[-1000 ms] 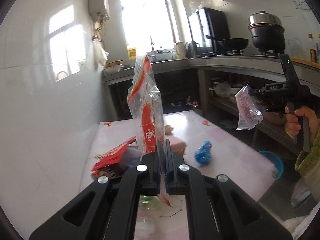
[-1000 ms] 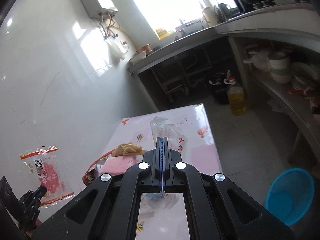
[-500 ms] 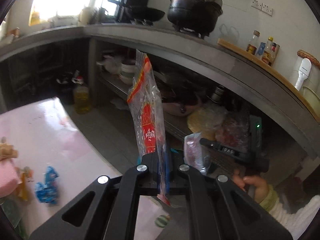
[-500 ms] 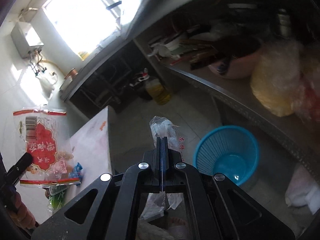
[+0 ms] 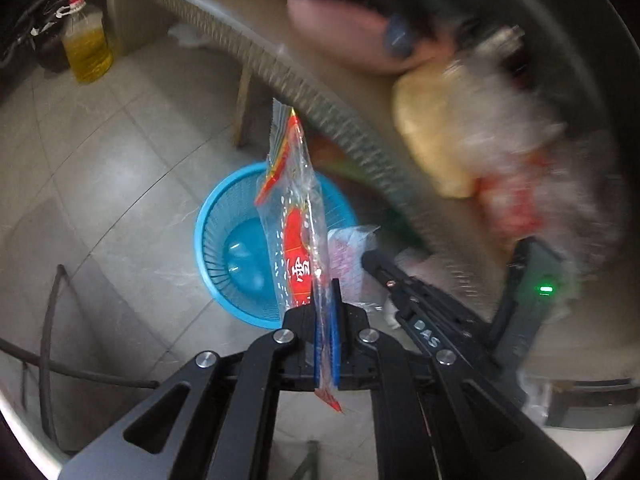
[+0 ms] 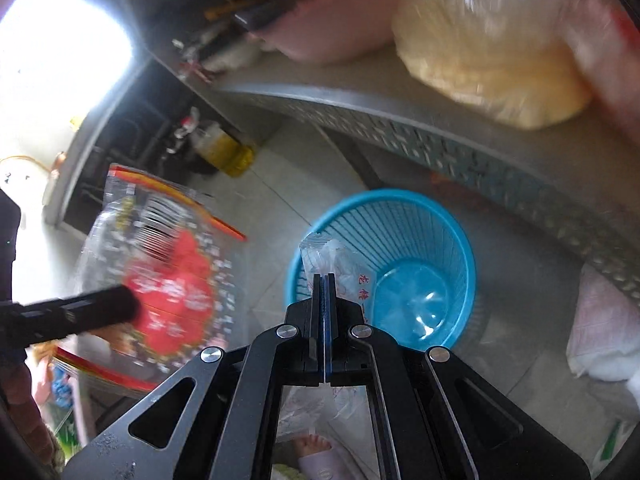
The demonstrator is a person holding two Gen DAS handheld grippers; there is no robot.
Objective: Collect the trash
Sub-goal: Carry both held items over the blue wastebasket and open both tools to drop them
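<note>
Your left gripper (image 5: 325, 320) has its jaws squeezed tight on a clear wrapper with red print (image 5: 296, 236). The wrapper sticks up from between the blue pads and a small red corner pokes out behind them. In the right wrist view you can see the same wrapper (image 6: 160, 276) from its flat side, blurry, with a big red patch in the middle and red strips at its edges. Your right gripper (image 6: 324, 320) has its jaws pressed together on a small clear bag with red writing (image 6: 344, 268). The bag stands up past the fingertips, and more of it hangs down behind them. In the left wrist view that small bag (image 5: 352, 260) sits at the tip of your right gripper (image 5: 372, 264), just beside the big wrapper. Both pieces of trash are held up in the air above a blue basket (image 5: 216, 240) that stands on the gray tile floor (image 5: 100, 160). The blue basket (image 6: 440, 240) has thin ribs on its wall and a shiny bottom, and nothing can be seen lying in it. Just past the basket runs a low gray shelf (image 6: 440, 124) with a bumpy front edge. On the shelf sit a pink bowl (image 6: 340, 28) and a lumpy yellow bag (image 6: 488, 60), both blurry. Farther off on the floor stands a bottle of yellow oil (image 5: 86, 46) with a red and white cap. A black hose (image 5: 50, 340) curves along the floor on the left side. Under your right gripper you can see bare toes (image 6: 312, 446).
</note>
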